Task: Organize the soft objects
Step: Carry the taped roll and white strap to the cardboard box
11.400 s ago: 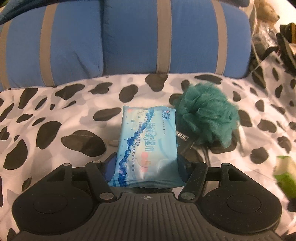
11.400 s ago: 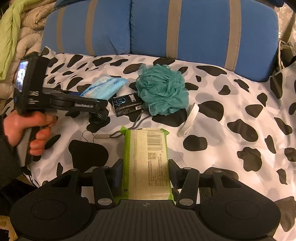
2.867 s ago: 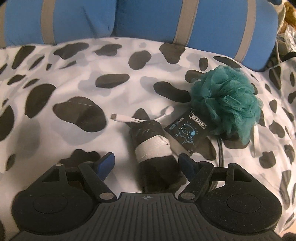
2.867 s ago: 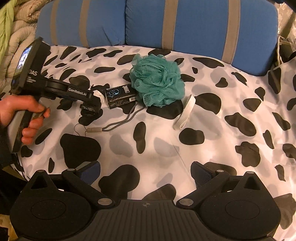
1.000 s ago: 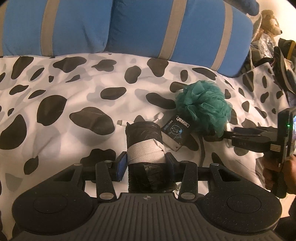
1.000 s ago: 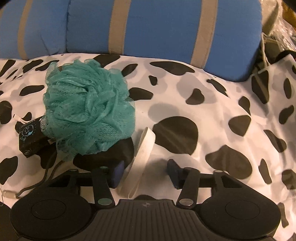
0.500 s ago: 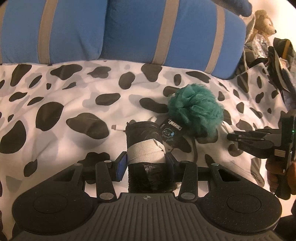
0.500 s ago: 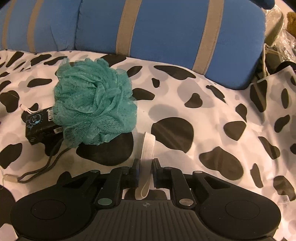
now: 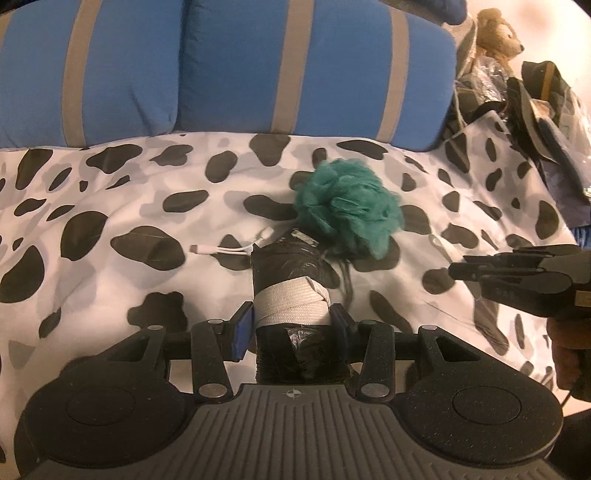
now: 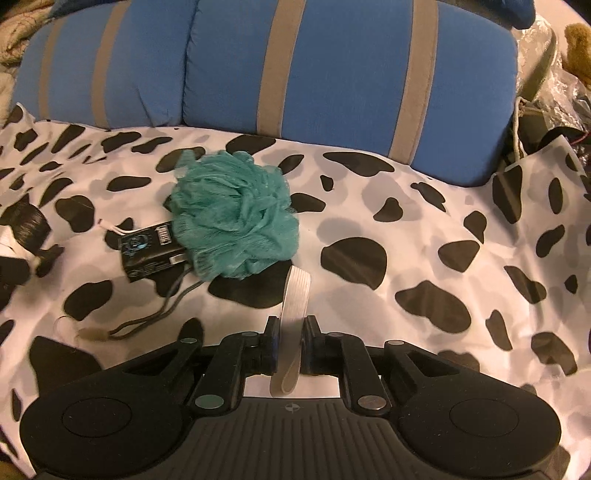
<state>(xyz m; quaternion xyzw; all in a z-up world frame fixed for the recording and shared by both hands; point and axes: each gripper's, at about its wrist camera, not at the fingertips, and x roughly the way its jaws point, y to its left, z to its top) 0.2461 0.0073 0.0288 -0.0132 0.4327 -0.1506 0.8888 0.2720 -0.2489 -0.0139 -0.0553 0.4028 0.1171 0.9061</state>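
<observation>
My left gripper (image 9: 291, 326) is shut on a black plastic roll (image 9: 286, 264) bound with a white band, held above the cow-print cover (image 9: 110, 192). Just beyond the roll lies a teal bath pouf (image 9: 347, 206). In the right wrist view my right gripper (image 10: 290, 332) is shut on a flat white elastic strap (image 10: 295, 291), whose far end reaches toward the pouf (image 10: 236, 218). The right gripper (image 9: 517, 275) also shows at the right edge of the left wrist view, in a person's hand. The held roll (image 10: 22, 229) appears at the left edge of the right wrist view.
A small black box (image 10: 147, 251) sits against the pouf's left side, with a grey cord (image 10: 147, 317) trailing toward me. A white cable (image 9: 221, 250) lies left of the roll. Blue striped cushions (image 10: 332, 66) back the cover. A teddy bear (image 9: 496, 22) and clutter fill the far right.
The right jaws have shut on the white strap and risen with it. The left gripper has drawn back and up with the black roll, so the pouf looks farther away.
</observation>
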